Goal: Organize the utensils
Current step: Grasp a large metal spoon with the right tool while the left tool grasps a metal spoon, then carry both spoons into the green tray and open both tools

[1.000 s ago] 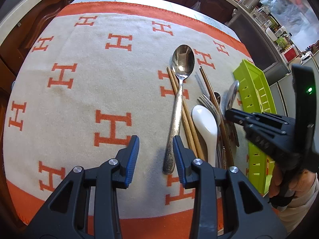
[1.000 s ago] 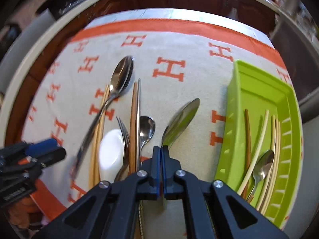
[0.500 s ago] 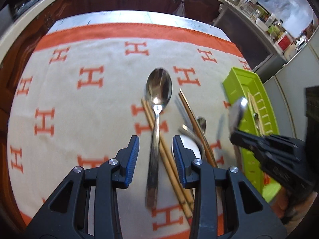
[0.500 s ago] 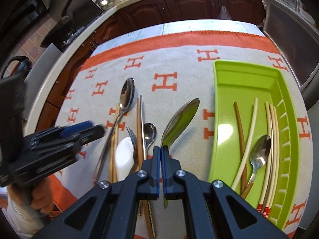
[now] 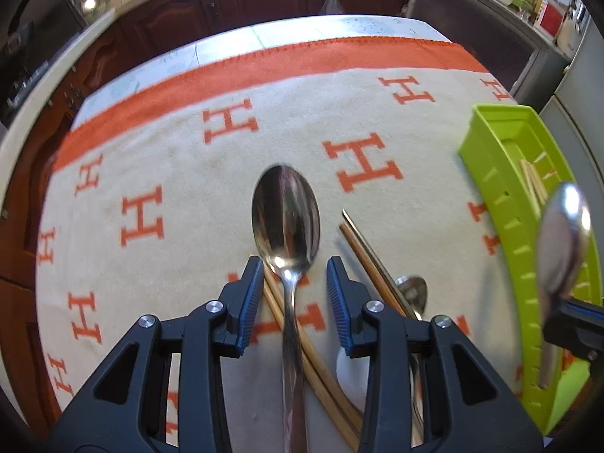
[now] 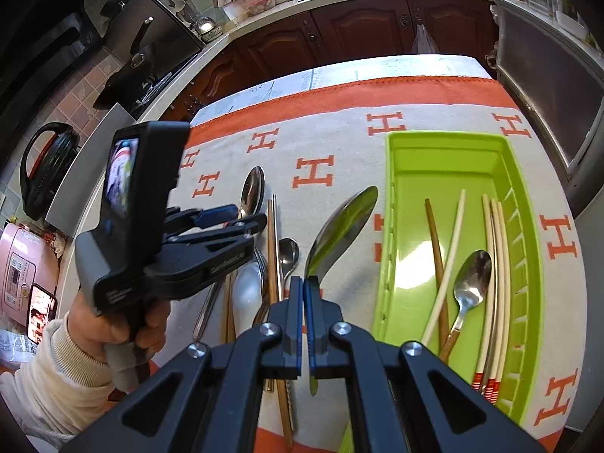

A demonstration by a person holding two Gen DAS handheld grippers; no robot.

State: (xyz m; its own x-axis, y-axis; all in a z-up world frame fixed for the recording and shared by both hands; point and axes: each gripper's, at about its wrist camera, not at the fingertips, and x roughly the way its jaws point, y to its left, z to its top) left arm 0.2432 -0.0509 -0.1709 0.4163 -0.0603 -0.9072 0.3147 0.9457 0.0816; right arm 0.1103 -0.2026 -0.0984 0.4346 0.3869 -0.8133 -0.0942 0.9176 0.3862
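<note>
A large metal spoon (image 5: 285,219) lies on the H-patterned cloth, and my left gripper (image 5: 292,294) stands open astride its neck without pressing on it. In the right wrist view the left gripper (image 6: 245,217) hovers over the utensil pile. My right gripper (image 6: 305,294) is shut on the handle of another metal spoon (image 6: 343,226), held above the cloth beside the green tray (image 6: 449,158). That held spoon (image 5: 562,241) also shows over the tray's edge (image 5: 490,173) in the left wrist view. The tray holds several chopsticks and a small spoon (image 6: 468,283).
Under and beside the left gripper lie wooden chopsticks (image 5: 309,358), a white ceramic spoon (image 5: 351,373), a small metal spoon (image 5: 413,290), a fork (image 6: 260,264) and metal chopsticks (image 6: 273,249). Dark cabinets ring the table; a pink cooker (image 6: 19,271) stands at far left.
My left gripper has slid over the large spoon and now straddles its neck. The right gripper has lifted its spoon and carried it right, up to the tray.
</note>
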